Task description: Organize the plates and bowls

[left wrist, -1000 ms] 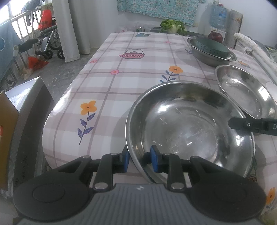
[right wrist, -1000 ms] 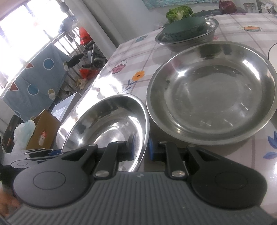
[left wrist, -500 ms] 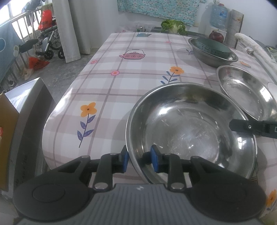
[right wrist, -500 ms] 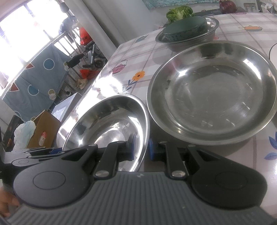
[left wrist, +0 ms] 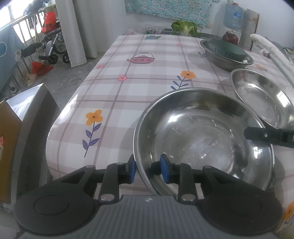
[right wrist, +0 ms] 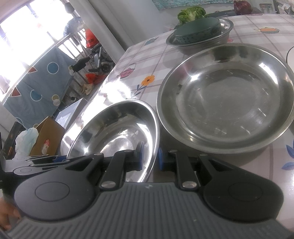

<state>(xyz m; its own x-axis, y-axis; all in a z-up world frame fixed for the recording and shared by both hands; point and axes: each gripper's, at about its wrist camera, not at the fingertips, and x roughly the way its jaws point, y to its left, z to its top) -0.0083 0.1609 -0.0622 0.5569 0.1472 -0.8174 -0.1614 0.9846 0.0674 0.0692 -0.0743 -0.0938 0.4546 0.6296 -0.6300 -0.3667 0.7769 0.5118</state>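
Observation:
A steel bowl (left wrist: 202,136) sits near the table's front left corner. My left gripper (left wrist: 148,168) is shut on its near rim, one pad inside, one outside. My right gripper (right wrist: 149,156) is shut on the same bowl (right wrist: 117,132) at its right rim, and one of its fingers (left wrist: 264,136) shows in the left wrist view. A wide steel plate (right wrist: 226,99) lies on the table just right of the bowl, and also shows in the left wrist view (left wrist: 262,95). Farther back a steel basin (right wrist: 200,42) holds a dark green bowl (right wrist: 196,30).
The table has a plaid floral cloth (left wrist: 139,77), and its left edge drops to the floor. A cardboard box (right wrist: 46,139) and a grey case (left wrist: 27,117) stand beside it on the left. A cabbage (left wrist: 185,27) and a water jug (left wrist: 233,15) are at the back.
The steel bowl has shifted slightly in both grips, a little toward the wide plate. Both grippers stay shut on its rim.

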